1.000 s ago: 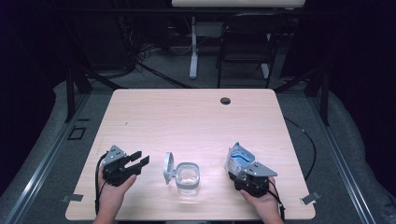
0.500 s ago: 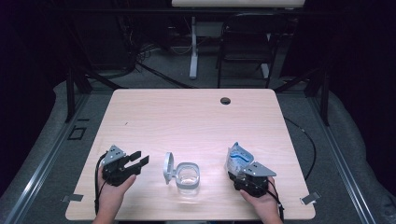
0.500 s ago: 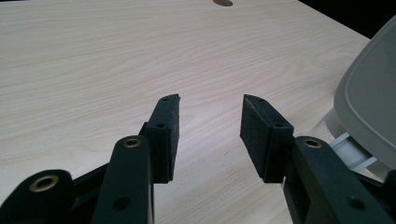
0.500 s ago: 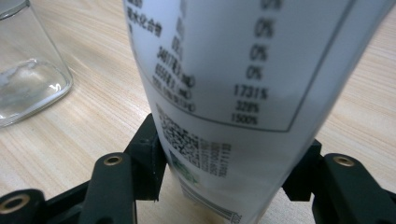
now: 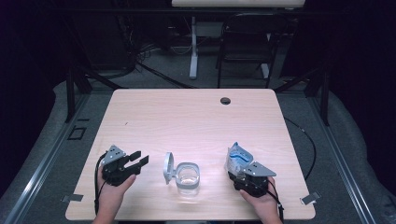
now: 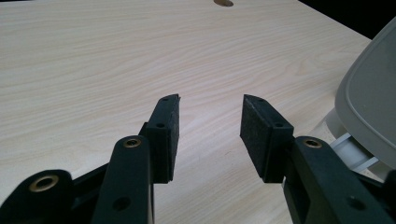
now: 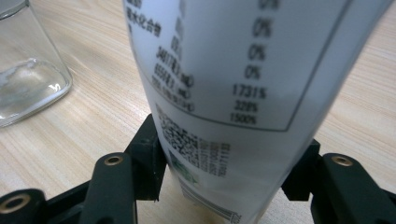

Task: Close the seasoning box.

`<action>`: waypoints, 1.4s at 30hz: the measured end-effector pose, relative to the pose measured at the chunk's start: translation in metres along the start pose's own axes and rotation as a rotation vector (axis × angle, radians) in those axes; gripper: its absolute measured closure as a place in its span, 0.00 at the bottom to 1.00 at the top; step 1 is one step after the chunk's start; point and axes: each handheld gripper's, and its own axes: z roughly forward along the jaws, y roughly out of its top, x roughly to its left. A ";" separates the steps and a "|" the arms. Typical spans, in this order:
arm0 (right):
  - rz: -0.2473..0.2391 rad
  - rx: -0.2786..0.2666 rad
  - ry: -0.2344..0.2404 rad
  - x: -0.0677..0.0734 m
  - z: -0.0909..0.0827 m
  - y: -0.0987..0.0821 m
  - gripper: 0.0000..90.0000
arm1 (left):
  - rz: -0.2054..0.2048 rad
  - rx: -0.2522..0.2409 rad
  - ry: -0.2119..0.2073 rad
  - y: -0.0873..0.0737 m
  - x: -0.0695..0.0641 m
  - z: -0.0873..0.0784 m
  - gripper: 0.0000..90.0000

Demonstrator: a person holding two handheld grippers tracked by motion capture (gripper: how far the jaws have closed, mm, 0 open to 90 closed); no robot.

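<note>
Right hand-held gripper (image 5: 239,169) clamped on a white-and-blue pouch (image 5: 237,159) near the table (image 5: 196,116) front edge, right of the open glass jar (image 5: 187,177) with flipped-back lid (image 5: 168,167). Left hand-held gripper (image 5: 137,159) partly open, empty, left of the jar.

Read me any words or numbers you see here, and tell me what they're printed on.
All print is on the white pouch held in the right gripper:
"0%"
"0%"
"0%"
"1731%"
"328%"
"1500%"
The characters left of these figures, the QR code and the digits beside it are too blurred to read.
The glass jar carries no text.
</note>
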 end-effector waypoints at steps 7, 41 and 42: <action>-0.003 0.008 0.004 0.000 -0.001 0.001 0.49 | -0.002 -0.004 -0.001 0.000 0.001 0.000 0.64; -0.100 -0.074 -0.039 0.009 -0.027 0.043 0.49 | -0.003 -0.001 -0.003 0.000 0.001 -0.001 0.64; -0.100 -0.074 -0.039 0.009 -0.027 0.043 0.49 | -0.004 -0.002 -0.004 0.000 0.001 -0.001 0.64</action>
